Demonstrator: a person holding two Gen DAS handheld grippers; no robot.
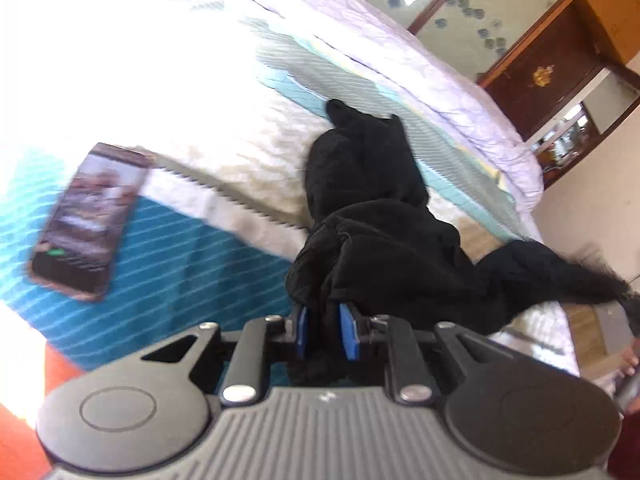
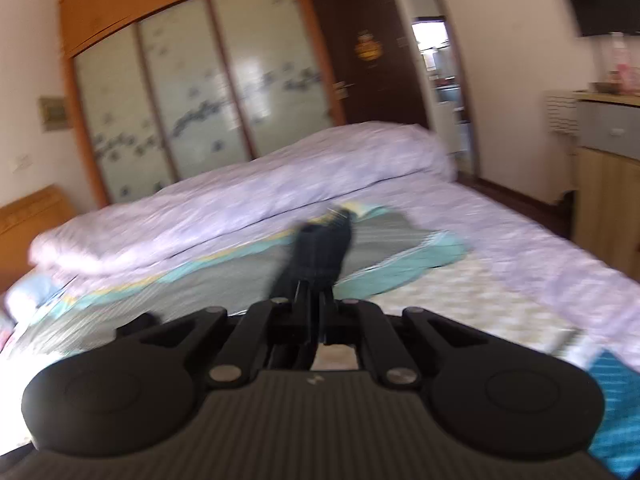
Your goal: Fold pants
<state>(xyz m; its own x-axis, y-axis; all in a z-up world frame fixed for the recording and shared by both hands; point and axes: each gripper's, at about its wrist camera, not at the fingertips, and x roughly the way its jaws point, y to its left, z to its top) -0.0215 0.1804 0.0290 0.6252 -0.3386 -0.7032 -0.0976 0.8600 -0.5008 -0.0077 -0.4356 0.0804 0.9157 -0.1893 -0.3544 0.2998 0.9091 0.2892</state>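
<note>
We judge the black pants (image 1: pixel 360 216) soft, light and floppy, best pinched at the waistband or hem edges so they hang flat. They lie bunched on the bed (image 1: pixel 224 128), one end clamped in our left hand-held gripper (image 1: pixel 326 330). Our right hand-held gripper (image 2: pixel 316 292) looks clenched on another dark, blurred end.

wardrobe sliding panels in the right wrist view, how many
3 panels side by side behind the bed: left, middle, right. None looks hidden.
</note>
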